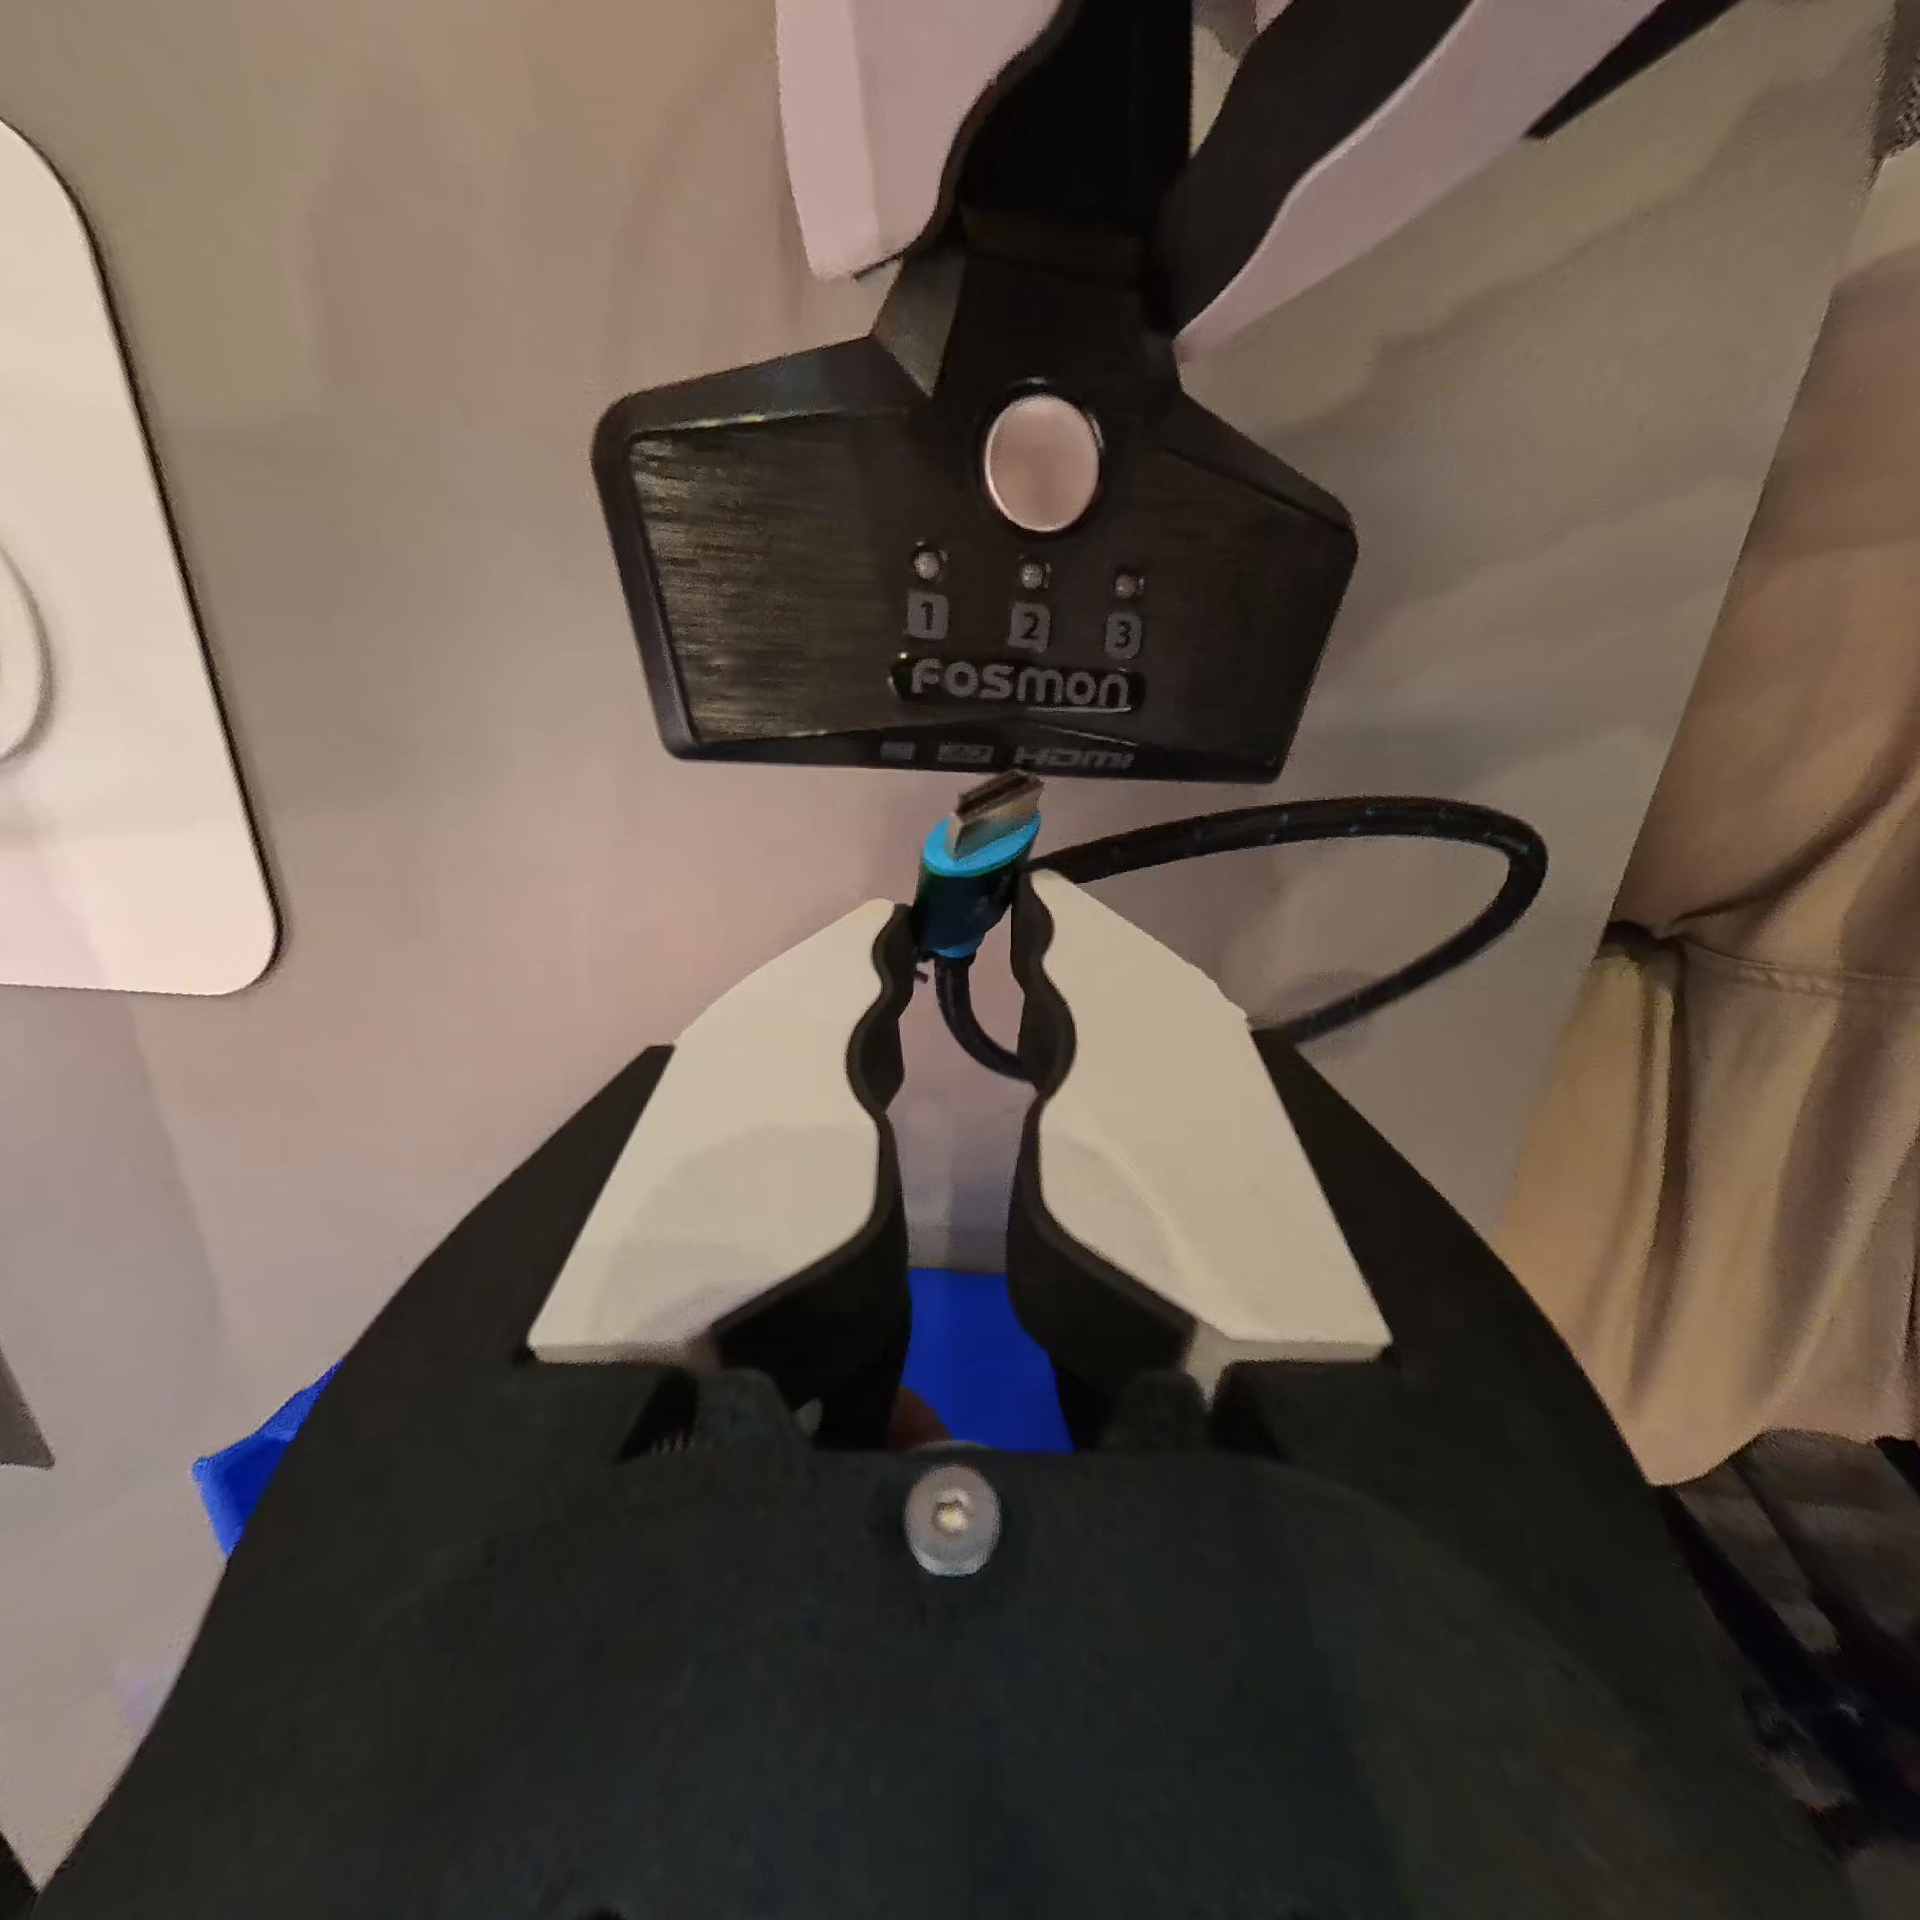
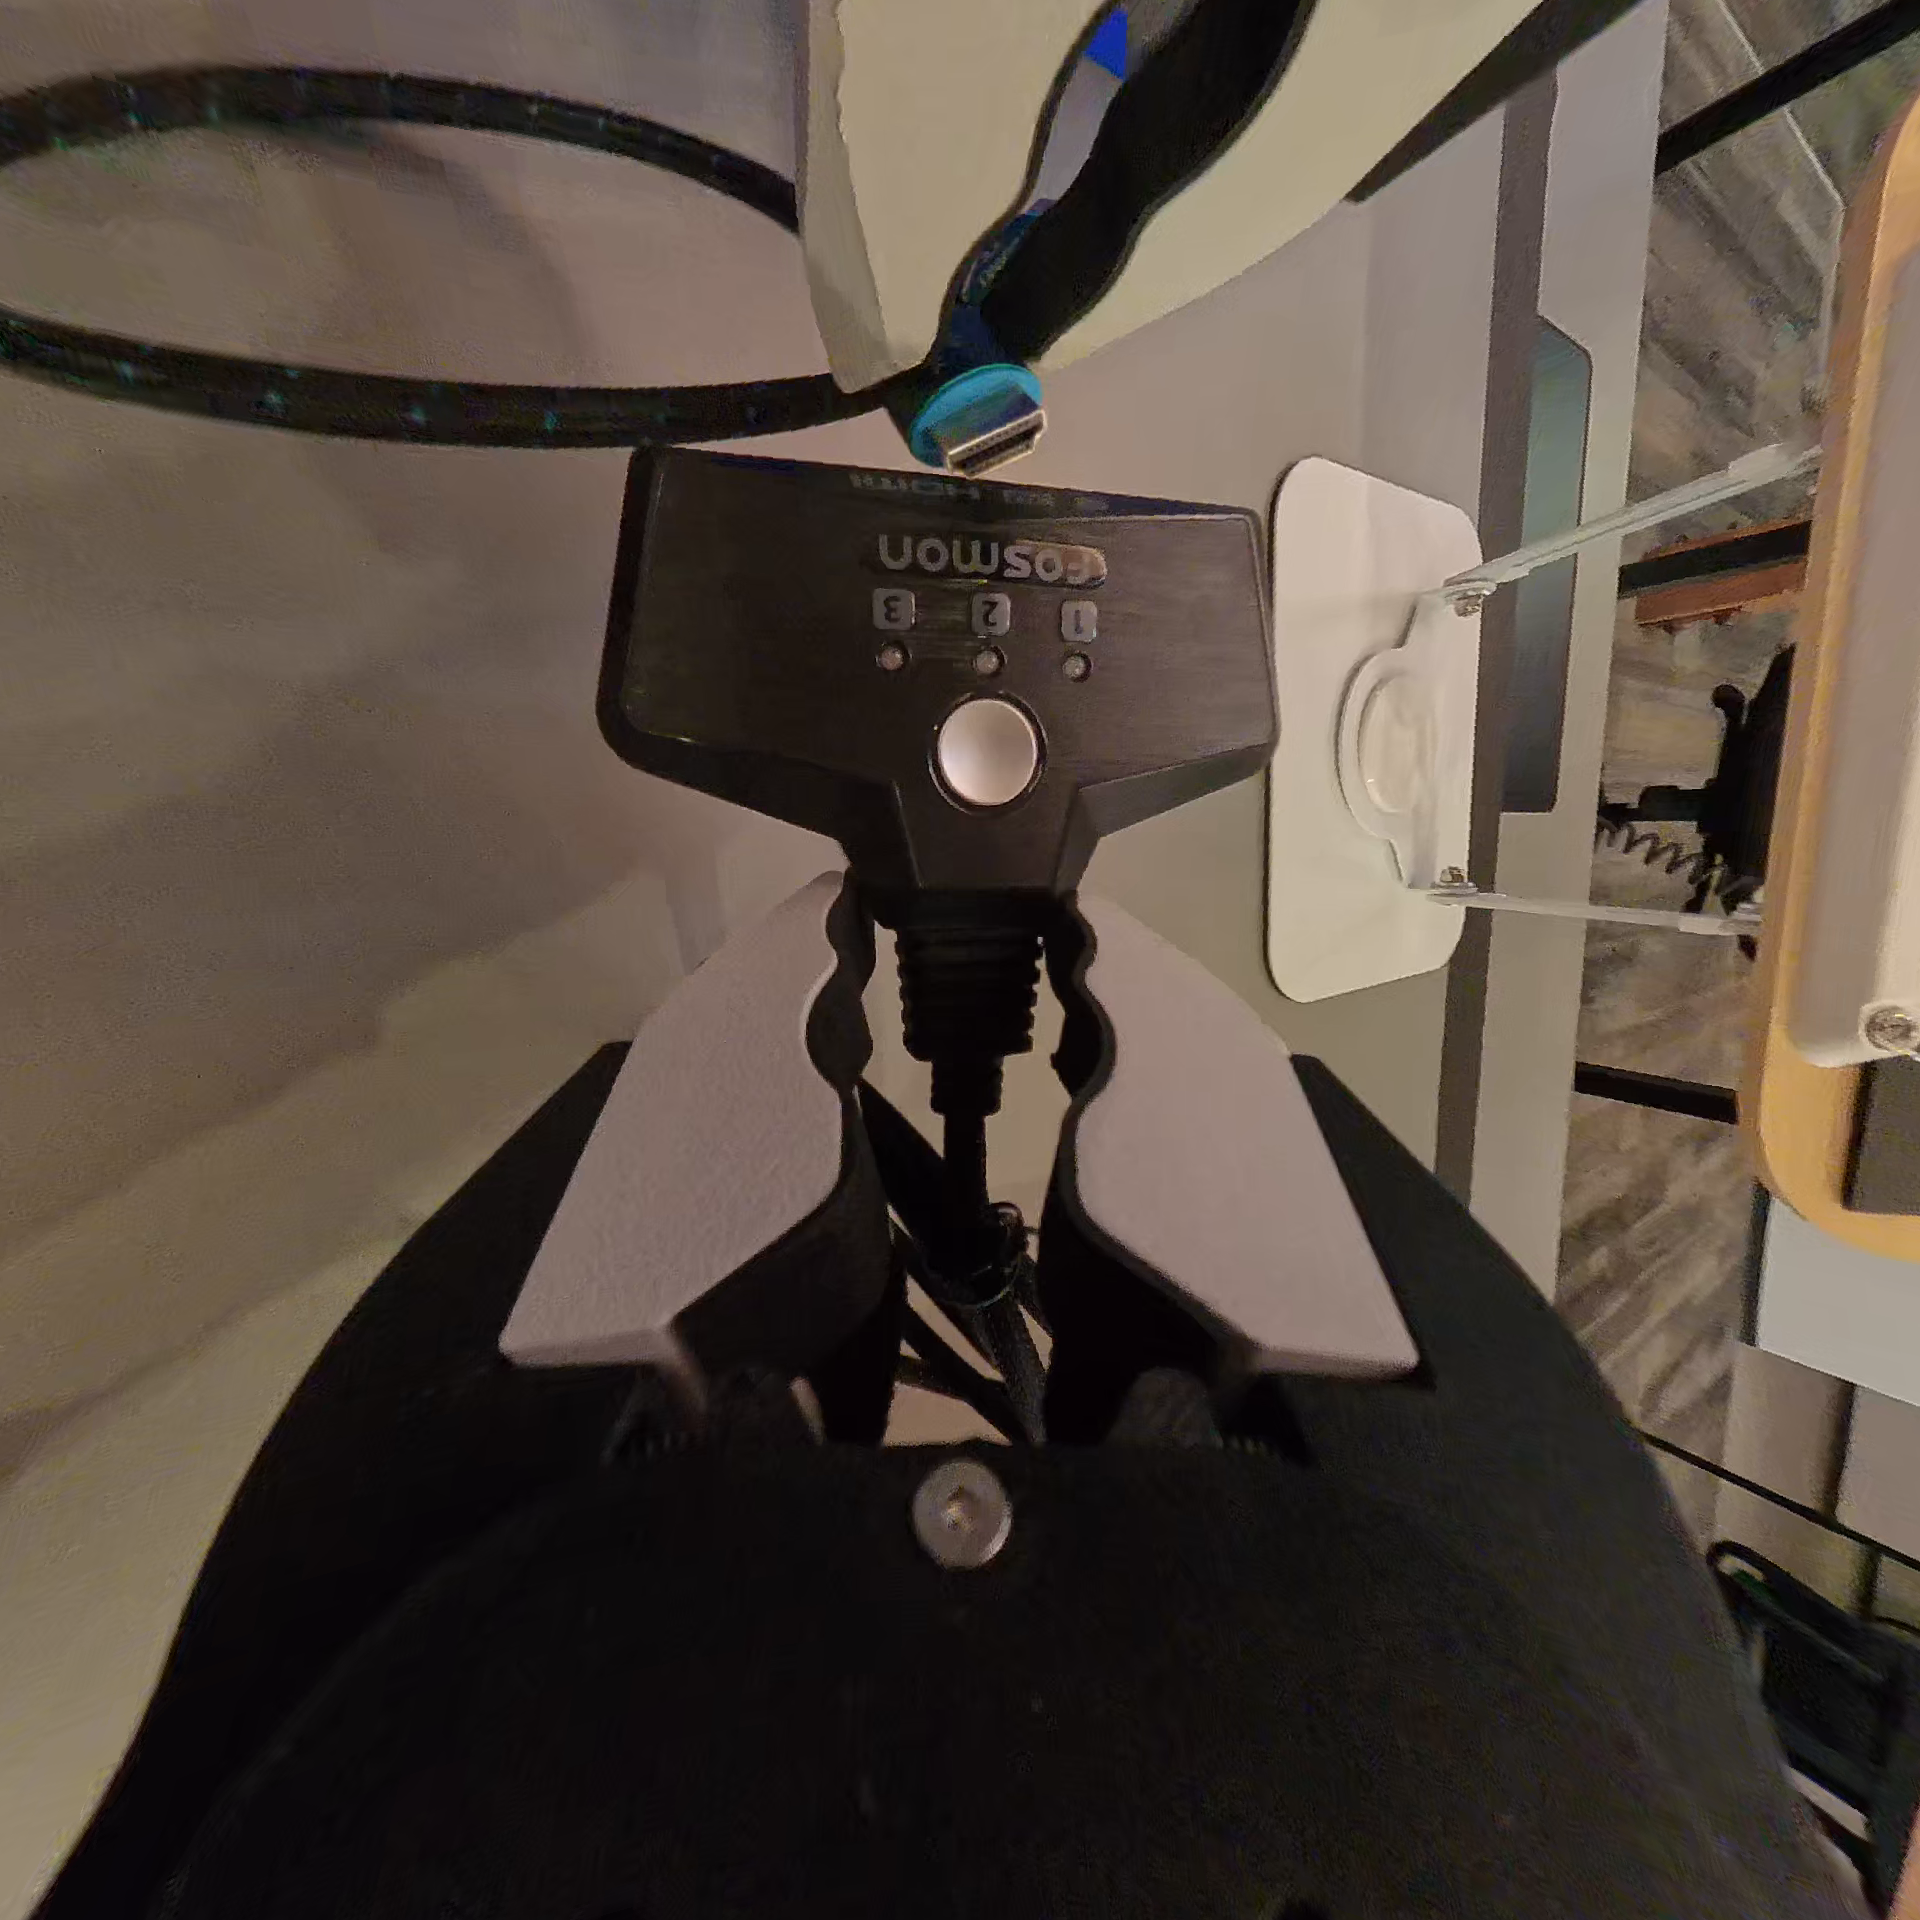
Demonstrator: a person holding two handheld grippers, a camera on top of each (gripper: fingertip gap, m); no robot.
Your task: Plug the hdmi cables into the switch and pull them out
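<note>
A pale grey-beige tabletop (image 1: 416, 520) fills the background of both wrist views, with a white rounded pad (image 1: 125, 727) off to the left of the left claw and a tan cloth (image 1: 1714, 1039) to its right.

Straight ahead of the left gripper (image 1: 961, 914) lies the black HDMI switch (image 1: 977, 582), its port edge facing that claw. From the far side, the right gripper (image 2: 961, 935) has its jaws narrowed onto the switch's ribbed cable collar (image 2: 966, 987), holding the body steady.

The black braided HDMI cable (image 1: 1351, 831) loops out to the right of the left claw and returns between its fingers. The left claw is narrowed firmly on the blue plug housing (image 1: 971, 883), and the metal plug tip (image 1: 997, 805) juts forward past the fingertips, tilted slightly and just short of the switch's edge, not yet inside any port.

As for progress, no cable appears seated in the switch from either view. This looks like the lining-up stage of an insertion, though it could equally be just after a pull-out. The plug likely needs levelling and a short push forward to seat.
</note>
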